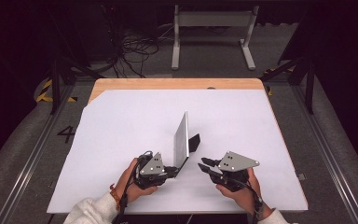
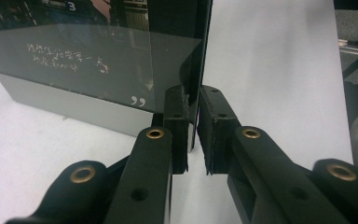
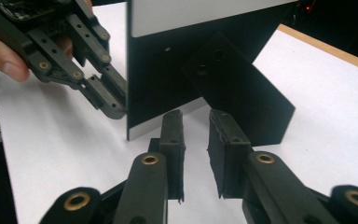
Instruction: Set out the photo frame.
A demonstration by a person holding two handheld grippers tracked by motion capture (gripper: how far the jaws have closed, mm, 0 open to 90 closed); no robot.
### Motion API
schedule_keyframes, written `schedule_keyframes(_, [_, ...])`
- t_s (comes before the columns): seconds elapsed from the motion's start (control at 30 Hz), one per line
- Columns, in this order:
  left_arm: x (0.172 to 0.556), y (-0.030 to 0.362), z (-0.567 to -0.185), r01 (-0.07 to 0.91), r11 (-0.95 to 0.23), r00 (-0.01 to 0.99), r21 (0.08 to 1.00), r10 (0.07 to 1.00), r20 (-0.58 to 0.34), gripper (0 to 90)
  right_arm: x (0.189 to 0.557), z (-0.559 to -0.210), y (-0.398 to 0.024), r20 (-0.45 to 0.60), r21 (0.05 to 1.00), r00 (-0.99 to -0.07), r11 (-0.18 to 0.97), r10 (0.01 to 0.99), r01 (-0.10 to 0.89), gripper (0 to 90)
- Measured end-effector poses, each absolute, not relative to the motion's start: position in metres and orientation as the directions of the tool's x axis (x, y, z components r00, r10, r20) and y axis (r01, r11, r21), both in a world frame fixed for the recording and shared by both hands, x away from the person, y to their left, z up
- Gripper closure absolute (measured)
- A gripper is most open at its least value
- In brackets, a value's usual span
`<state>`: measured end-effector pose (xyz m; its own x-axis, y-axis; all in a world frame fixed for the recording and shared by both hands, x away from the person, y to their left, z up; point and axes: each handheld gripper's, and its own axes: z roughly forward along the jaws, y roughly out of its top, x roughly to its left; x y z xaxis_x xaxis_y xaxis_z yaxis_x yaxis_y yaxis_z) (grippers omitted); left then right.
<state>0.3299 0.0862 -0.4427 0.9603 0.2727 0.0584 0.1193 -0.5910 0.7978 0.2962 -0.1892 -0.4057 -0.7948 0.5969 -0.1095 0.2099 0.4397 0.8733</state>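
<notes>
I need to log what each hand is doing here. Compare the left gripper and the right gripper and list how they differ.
The left gripper is shut on the edge of the upright picture frame; the right gripper grips nothing. The left's jaws clamp the thin panel, while the right's stand parted in open air. The left touches the frame; the right sits apart, aimed at its back stand. Both are black, hand-held, with grey plates on top.

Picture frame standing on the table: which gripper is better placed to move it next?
Left. The left gripper already has its jaws around the picture frame edge; the right gripper sits open beside it, gripping nothing.
</notes>
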Motion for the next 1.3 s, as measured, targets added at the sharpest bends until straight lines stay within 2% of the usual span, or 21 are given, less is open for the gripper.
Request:
schedule_keyframes(0.43, [0.329, 0.076, -0.445, 0.105, -0.592, 0.966, 0.799, 0.252, 0.060, 81.6, 0.290, -0.409, -0.172, -0.099, 0.876, -0.819, 0.440, 0.565, 0.198, 66.3])
schedule_keyframes(1.03, [0.330, 0.067, -0.447, 0.098, -0.592, 0.967, 0.800, 0.246, 0.063, 81.1, 0.298, -0.411, -0.160, -0.074, 0.887, -0.789, 0.401, 0.610, 0.227, 62.2])
schedule_keyframes(1.3, [0.330, 0.061, -0.448, 0.087, -0.595, 0.966, 0.799, 0.247, 0.079, 81.1, 0.299, -0.414, -0.159, -0.077, 0.891, -0.761, 0.387, 0.644, 0.237, 57.5])
